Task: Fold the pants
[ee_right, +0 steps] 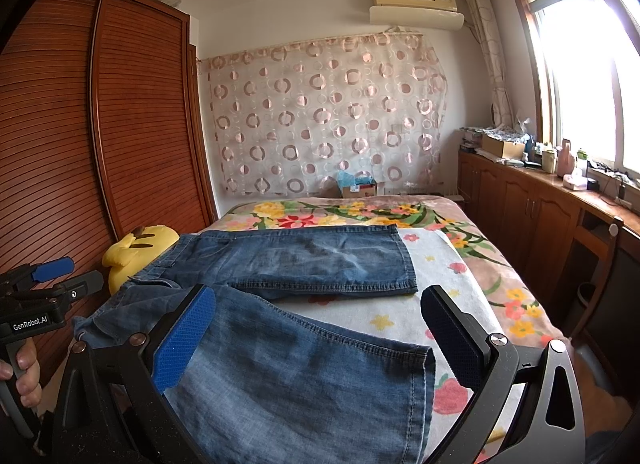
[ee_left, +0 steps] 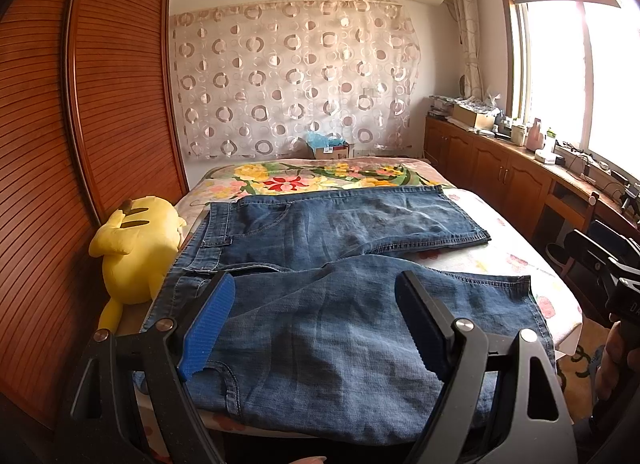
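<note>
Blue denim pants [ee_left: 320,264] lie spread flat on the bed [ee_left: 516,260], waistband at the left, both legs running right. The far leg [ee_right: 312,260] and the near leg [ee_right: 304,376] lie apart in a V. My left gripper [ee_left: 316,288] hovers open above the near leg close to the waist, nothing between its blue-padded fingers [ee_left: 208,324]. My right gripper [ee_right: 316,300] hangs open over the near leg's hem [ee_right: 428,376], holding nothing. The left gripper [ee_right: 60,276] shows at the left edge of the right wrist view, held by a hand.
A yellow plush toy [ee_left: 136,248] lies at the bed's left edge against a slatted wooden wardrobe [ee_left: 80,123]. Low wooden cabinets [ee_left: 500,167] with clutter run along the right under the window. A floral blanket [ee_right: 360,211] covers the bed's far end. A cardboard box [ee_right: 358,185] sits behind it.
</note>
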`<action>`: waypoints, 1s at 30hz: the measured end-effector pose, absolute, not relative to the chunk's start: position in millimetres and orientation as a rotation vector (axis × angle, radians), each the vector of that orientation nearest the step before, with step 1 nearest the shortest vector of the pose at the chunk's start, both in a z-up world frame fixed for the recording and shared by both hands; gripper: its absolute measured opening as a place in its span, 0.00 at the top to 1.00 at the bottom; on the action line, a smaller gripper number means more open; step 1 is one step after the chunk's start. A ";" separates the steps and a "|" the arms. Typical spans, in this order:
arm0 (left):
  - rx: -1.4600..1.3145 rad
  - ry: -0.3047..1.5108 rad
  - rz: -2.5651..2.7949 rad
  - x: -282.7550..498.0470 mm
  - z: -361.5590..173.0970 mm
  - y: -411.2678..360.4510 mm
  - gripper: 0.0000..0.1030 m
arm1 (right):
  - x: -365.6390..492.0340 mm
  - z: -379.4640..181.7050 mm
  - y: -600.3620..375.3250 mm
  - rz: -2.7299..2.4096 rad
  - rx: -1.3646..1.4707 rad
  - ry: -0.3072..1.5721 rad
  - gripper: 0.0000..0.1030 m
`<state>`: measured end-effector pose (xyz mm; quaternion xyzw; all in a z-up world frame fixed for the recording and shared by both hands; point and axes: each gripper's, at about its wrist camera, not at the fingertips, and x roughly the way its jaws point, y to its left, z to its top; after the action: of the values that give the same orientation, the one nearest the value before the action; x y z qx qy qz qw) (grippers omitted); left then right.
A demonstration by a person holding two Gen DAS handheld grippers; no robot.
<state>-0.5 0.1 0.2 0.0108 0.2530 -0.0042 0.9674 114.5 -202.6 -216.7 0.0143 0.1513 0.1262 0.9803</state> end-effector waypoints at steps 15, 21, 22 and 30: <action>0.022 0.509 -0.008 -0.6 0.2 0.2 0.19 | 114.0 -216.6 -202.2 0.255 0.029 0.305 0.01; 0.021 0.510 -0.010 -0.6 0.2 0.2 0.19 | 114.2 -216.7 -202.2 0.255 0.029 0.306 0.01; 0.021 0.512 -0.011 -0.4 0.1 0.2 0.19 | 114.4 -216.8 -202.4 0.255 0.029 0.305 0.01; 0.037 0.590 -0.038 8.9 -9.2 10.0 0.19 | 118.1 -224.1 -201.1 0.248 0.031 0.338 0.01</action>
<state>8.9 10.0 -9.2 0.0184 0.2908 -0.0189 0.9564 118.1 -201.1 -224.1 0.0155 0.1676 0.1230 0.9780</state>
